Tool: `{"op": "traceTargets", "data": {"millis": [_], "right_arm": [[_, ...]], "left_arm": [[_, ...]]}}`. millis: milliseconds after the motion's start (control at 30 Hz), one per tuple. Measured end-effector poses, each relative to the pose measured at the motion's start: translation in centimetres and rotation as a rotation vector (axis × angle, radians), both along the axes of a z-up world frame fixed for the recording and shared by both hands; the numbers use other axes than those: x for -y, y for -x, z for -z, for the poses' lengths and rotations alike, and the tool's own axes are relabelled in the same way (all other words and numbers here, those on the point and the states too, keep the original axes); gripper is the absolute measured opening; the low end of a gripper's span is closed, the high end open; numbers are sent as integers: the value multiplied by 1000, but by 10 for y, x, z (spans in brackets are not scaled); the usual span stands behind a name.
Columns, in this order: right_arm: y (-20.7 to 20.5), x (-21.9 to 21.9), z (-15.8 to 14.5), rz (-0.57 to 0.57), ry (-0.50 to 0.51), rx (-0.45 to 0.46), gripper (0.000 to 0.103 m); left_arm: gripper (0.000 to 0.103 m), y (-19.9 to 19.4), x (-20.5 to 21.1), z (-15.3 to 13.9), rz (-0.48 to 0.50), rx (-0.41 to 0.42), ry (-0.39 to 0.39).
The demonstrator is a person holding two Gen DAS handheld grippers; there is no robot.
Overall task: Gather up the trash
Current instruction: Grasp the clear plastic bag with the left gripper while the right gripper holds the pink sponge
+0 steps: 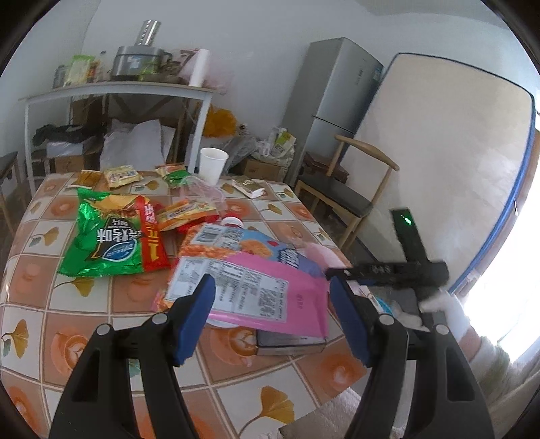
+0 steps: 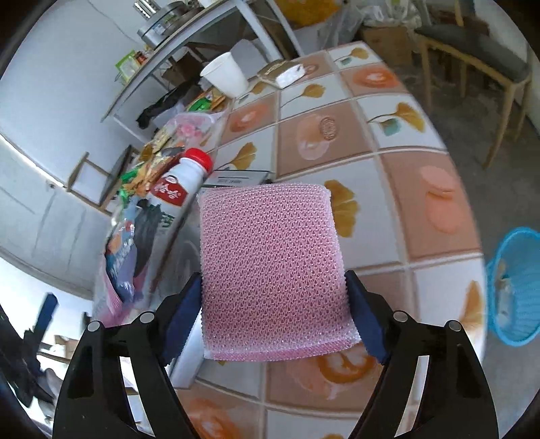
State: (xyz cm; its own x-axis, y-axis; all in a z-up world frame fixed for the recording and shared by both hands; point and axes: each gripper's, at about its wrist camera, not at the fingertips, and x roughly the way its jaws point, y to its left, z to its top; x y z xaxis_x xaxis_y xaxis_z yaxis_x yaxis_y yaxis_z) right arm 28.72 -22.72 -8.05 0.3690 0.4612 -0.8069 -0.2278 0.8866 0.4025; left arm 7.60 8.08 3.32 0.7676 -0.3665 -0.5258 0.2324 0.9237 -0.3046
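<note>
Your right gripper was clamped on the pink sponge above the table, with the blue basket lying to its right, while your left gripper hung open.

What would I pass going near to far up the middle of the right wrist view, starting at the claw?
Right claw → pink mesh sponge between its pads → dark flat box at the sponge's far edge → white paper cup → grey side table behind the tiled table.
</note>
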Motion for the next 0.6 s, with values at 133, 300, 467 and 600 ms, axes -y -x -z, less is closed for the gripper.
{"op": "traceTargets", "data": {"millis": [133, 300, 467, 600], "right_arm": [[10, 7, -4, 7, 63, 28, 77], [14, 9, -1, 1, 113, 44, 78], [16, 8, 3, -10, 136, 48, 80], [16, 5, 7, -23, 146, 45, 80]], "left_arm": [[68, -21, -12, -13, -11, -16, -11], [68, -83, -28, -29, 24, -170, 69], [68, -156, -37, -43, 19, -234, 39], [68, -213, -44, -32, -35, -313, 11]]}}
